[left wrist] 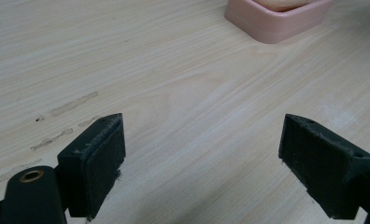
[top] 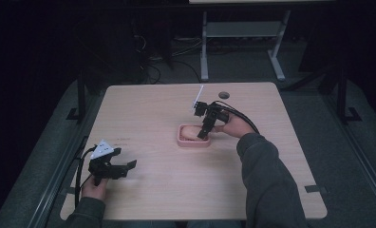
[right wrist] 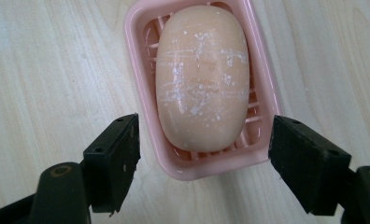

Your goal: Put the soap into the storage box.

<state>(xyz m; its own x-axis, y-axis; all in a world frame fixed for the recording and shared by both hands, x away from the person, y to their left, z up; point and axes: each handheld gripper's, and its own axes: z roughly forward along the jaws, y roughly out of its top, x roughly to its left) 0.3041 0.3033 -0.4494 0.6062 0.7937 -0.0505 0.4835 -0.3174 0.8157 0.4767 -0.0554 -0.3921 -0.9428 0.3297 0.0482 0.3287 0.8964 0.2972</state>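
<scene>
A peach bar of soap (right wrist: 202, 77) lies in a pink slotted soap dish (right wrist: 138, 32) near the middle of the wooden table (top: 167, 190). In the high view the soap (top: 188, 133) shows in the dish (top: 192, 142). My right gripper (top: 203, 134) hangs just over the dish's near end, pointing down. Its jaws stand open, one on each side of the dish, in the right gripper view (right wrist: 204, 161). My left gripper (top: 124, 169) rests low near the table's front left, open and holding nothing (left wrist: 202, 163). The dish's corner (left wrist: 276, 21) shows far ahead of it.
Faint scuff marks (left wrist: 64, 121) streak the wood near the left gripper. A round cable hole (top: 223, 95) sits at the table's far edge. Beyond it stand a white desk frame (top: 243, 42) and cables on the dark floor.
</scene>
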